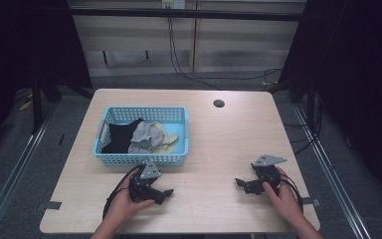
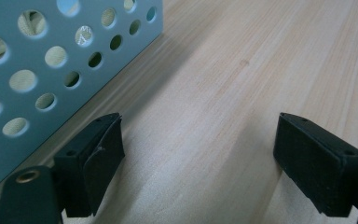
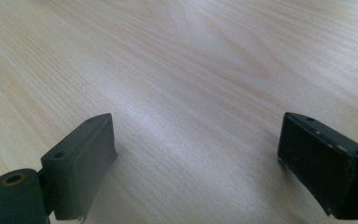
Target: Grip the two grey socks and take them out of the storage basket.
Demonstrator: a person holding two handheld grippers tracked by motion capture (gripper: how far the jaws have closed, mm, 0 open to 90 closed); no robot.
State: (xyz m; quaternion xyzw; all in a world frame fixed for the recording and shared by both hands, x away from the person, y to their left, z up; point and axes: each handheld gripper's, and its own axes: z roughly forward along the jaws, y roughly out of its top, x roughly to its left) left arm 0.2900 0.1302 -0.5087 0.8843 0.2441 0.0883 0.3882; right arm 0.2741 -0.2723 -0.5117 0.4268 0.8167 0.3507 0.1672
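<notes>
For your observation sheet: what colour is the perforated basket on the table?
Light blue basket, clearest in the high view.

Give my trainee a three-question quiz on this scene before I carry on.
1. True or false: both tools stand open with nothing between the jaws.
2. Which tool is nearer the blue basket: A) left tool B) right tool?
3. What lies in the basket?

Key:
1. True.
2. A.
3. A black cloth, a grey cloth and a pale yellow cloth.
</notes>
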